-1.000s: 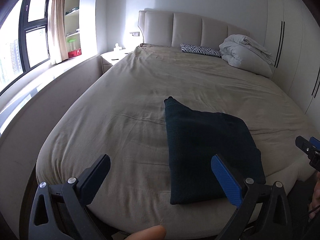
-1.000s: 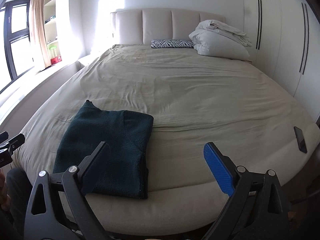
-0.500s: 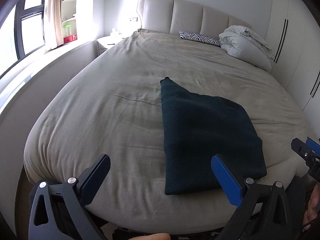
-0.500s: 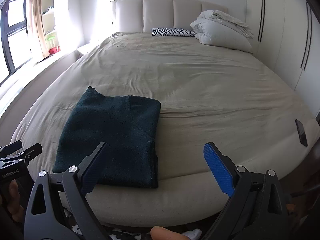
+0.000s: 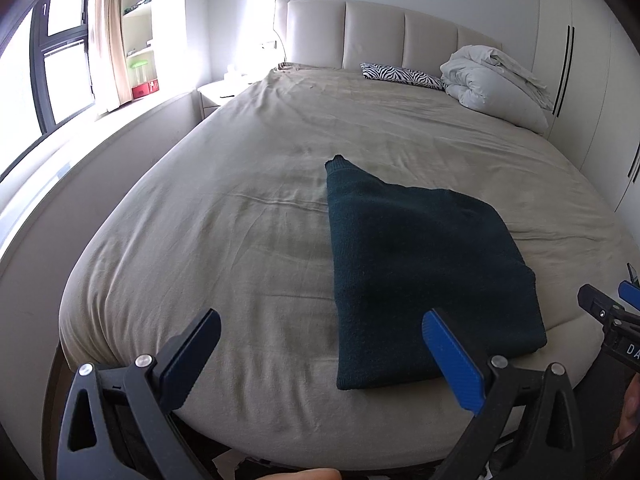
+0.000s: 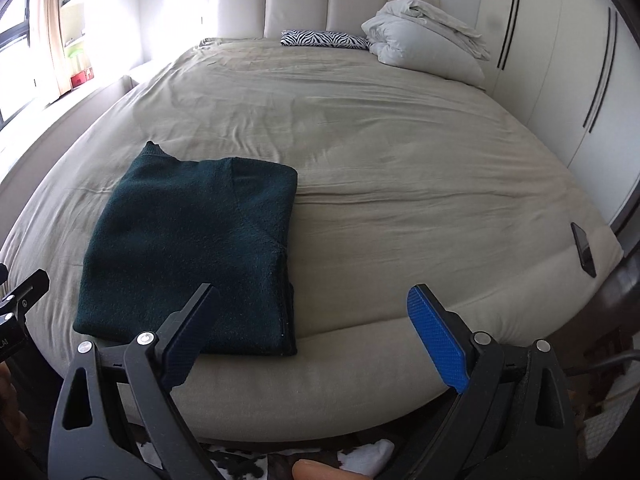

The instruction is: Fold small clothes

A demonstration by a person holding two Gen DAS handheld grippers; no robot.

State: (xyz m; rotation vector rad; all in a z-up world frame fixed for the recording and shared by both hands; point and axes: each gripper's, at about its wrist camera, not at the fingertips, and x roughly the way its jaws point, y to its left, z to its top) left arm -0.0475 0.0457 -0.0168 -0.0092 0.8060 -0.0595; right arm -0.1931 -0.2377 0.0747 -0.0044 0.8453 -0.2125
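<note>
I see the folded sweater [image 5: 420,276] lying on the bed [image 5: 248,208] near its front edge. Far behind it, the pillow [image 5: 402,76] and bundled duvet [image 5: 492,80] sit against the headboard [image 5: 376,36], duvet on the right. A phone [image 6: 583,249] lies at the bed's right edge, well apart from the sweater.

Not much going on here tbh. Both grippers have drifted a bit over the last second: the left gripper [image 5: 320,354] rose and then eased back, so the folded dark green sweater [image 5: 420,276] slid up toward the frame's middle and then lower again. On the right wrist view the right gripper [image 6: 316,334] pulled higher, so the sweater [image 6: 192,264] sits further up, and the floor now peeks in along the bottom edge.
</note>
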